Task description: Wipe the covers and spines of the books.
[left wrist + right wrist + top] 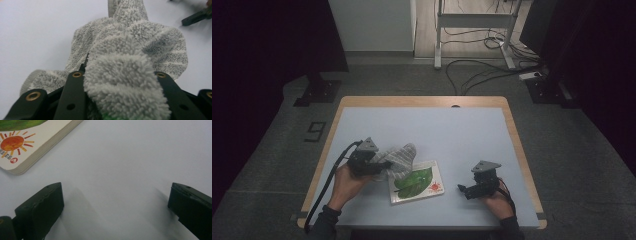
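Left gripper (379, 166), near left of table (472, 130): jaws clenched on grey fluffy towel (399, 156), wad bulging between them. Towel bunched just right of gripper, draped over far left corner of board book (424, 186), remainder resting on table. Right gripper (463, 189), near right, well apart from book: jaws released wide, nothing between, bare tabletop beneath.
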Demonstrator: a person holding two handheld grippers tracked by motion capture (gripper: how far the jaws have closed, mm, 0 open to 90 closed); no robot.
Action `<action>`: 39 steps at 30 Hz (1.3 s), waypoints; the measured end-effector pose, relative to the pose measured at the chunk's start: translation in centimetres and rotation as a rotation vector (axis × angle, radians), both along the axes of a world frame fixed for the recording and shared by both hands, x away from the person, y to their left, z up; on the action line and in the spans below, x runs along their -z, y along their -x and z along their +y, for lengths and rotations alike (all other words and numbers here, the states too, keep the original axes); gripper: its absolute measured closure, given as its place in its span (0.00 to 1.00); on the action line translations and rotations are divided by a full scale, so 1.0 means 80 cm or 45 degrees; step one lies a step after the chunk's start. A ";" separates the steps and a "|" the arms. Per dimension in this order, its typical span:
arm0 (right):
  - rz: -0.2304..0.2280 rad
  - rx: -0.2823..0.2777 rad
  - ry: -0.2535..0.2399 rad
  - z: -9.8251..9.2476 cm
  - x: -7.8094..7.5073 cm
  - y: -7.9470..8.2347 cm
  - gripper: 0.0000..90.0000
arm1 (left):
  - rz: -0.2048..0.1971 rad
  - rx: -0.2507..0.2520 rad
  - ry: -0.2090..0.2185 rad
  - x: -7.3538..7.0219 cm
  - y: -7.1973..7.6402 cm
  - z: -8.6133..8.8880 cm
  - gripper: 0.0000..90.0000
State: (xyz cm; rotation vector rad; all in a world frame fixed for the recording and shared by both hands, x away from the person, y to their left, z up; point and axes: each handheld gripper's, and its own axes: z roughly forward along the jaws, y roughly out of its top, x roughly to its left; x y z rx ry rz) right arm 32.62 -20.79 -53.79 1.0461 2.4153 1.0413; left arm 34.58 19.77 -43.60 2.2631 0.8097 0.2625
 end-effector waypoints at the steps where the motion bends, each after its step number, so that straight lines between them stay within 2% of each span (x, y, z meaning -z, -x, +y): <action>1: 0.000 0.002 0.001 0.000 0.000 0.000 0.00 | 0.006 0.001 -0.009 0.005 -0.001 -0.004 0.71; 8: 0.000 0.000 0.000 0.000 0.000 0.000 0.00 | 0.053 0.011 -0.036 0.031 -0.007 -0.017 0.71; 17: -0.001 0.001 0.000 0.000 0.000 0.000 0.00 | 0.107 -0.002 -0.049 0.064 -0.011 -0.014 0.71; 29: 0.000 0.000 -0.001 0.000 0.000 0.000 0.00 | 0.111 0.007 -0.019 0.073 -0.016 -0.030 0.71; 39: 0.000 0.001 0.000 0.000 0.000 0.000 0.00 | 0.100 0.052 -0.034 0.075 -0.023 -0.059 0.71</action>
